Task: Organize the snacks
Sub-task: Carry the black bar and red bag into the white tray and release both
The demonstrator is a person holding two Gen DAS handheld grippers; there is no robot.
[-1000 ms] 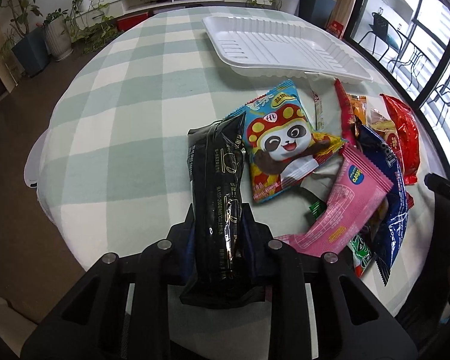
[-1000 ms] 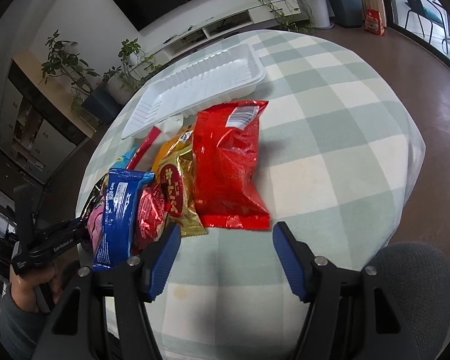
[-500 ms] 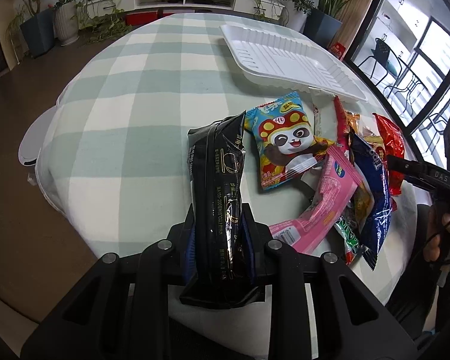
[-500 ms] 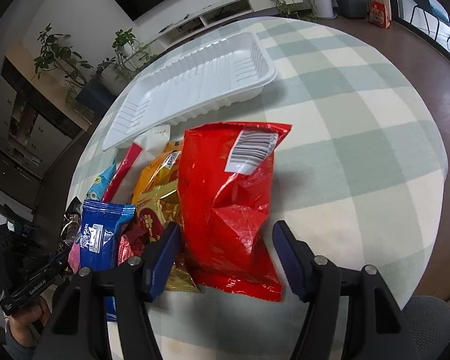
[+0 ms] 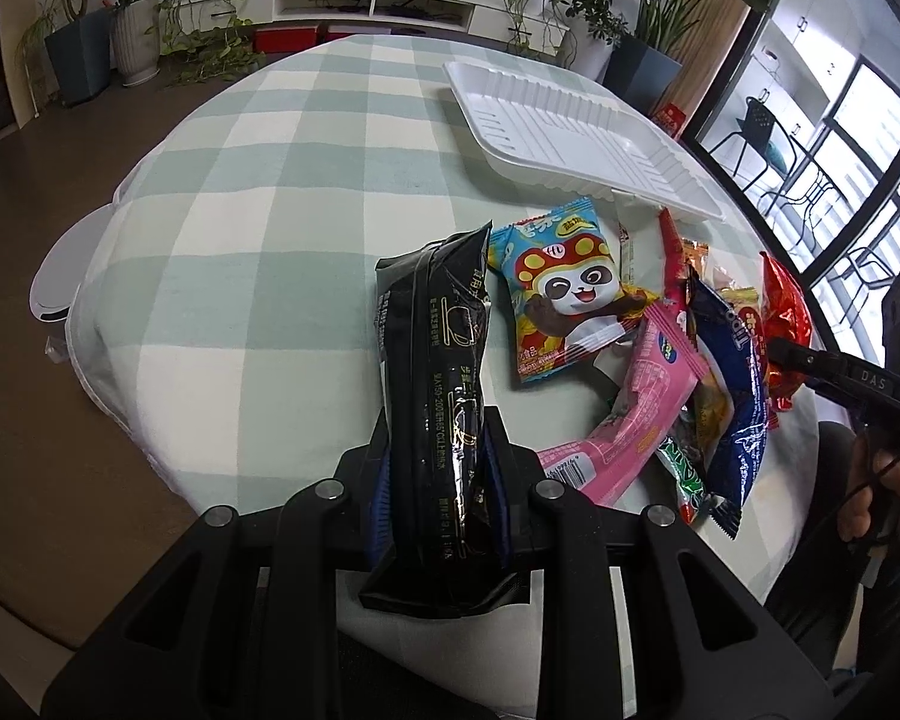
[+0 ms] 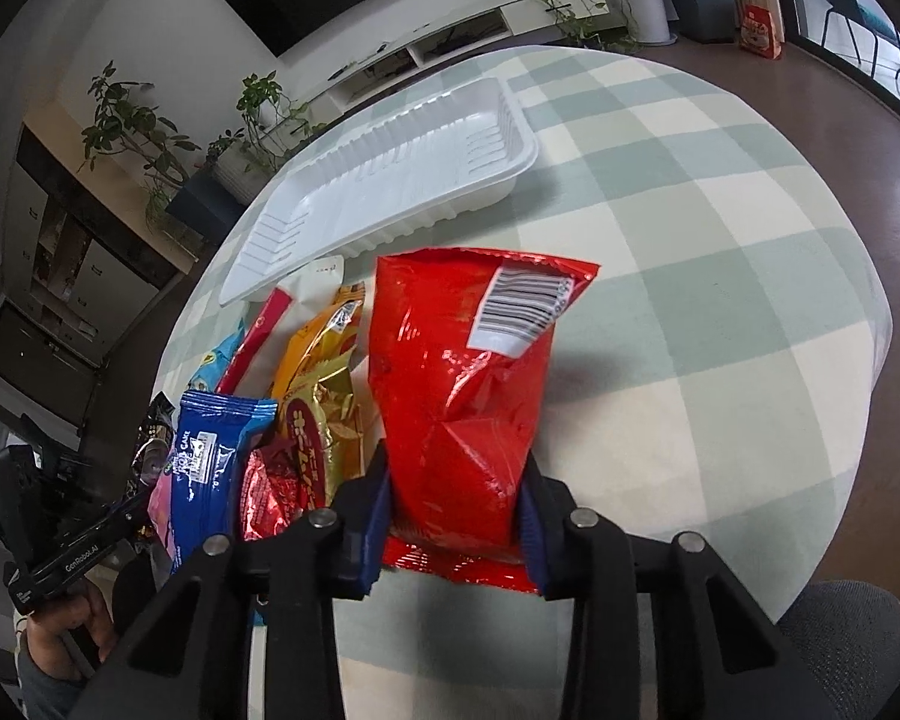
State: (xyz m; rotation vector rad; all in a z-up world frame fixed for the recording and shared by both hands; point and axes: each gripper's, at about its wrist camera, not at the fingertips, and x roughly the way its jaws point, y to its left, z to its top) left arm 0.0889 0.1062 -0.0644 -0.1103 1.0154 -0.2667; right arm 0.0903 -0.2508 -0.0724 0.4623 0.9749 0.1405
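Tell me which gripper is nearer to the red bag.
Right. The right gripper is closing around the red bag; the left gripper holds the black packet across the pile.

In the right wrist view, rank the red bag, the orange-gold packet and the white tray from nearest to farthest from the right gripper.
1. Red bag: between the closing jaws of the right gripper.
2. Orange-gold packet: just left of the red bag, in the pile.
3. White tray: beyond all the snacks, far side of the table.
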